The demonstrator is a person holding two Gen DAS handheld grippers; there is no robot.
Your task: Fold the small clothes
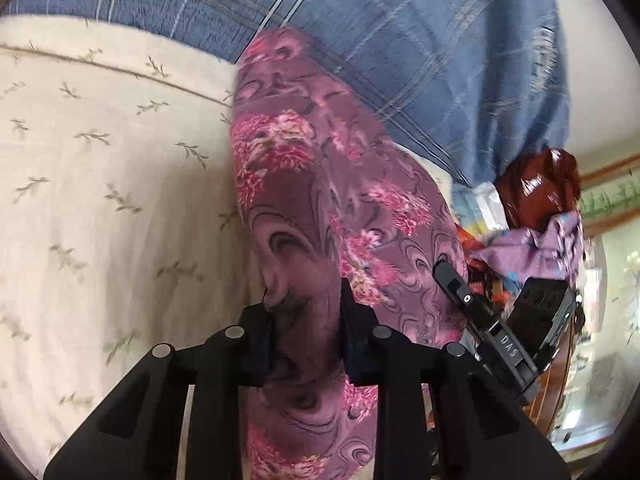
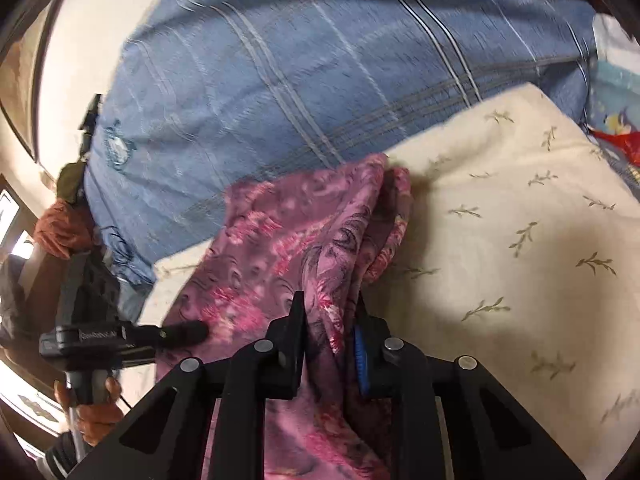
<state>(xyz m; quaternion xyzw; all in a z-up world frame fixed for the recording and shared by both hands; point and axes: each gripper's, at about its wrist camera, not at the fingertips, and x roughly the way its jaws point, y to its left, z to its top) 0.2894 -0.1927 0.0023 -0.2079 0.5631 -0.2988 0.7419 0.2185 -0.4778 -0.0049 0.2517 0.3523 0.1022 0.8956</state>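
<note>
A purple cloth with pink flowers (image 1: 320, 184) hangs stretched between my two grippers, above a cream sheet with leaf sprigs (image 1: 100, 184). My left gripper (image 1: 306, 312) is shut on one part of the cloth, which runs through its jaws. My right gripper (image 2: 330, 320) is shut on another bunched part of the same cloth (image 2: 288, 240). The right gripper also shows in the left wrist view (image 1: 472, 300), at the cloth's right edge. The left gripper shows in the right wrist view (image 2: 180, 332), touching the cloth's left side.
A blue checked blanket (image 1: 400, 40) lies bunched behind the cloth, also in the right wrist view (image 2: 300, 80). A heap of coloured clothes (image 1: 528, 240) and a brown shiny object (image 1: 540, 184) sit at the right. A colourful printed cloth (image 2: 616, 128) lies at the far right.
</note>
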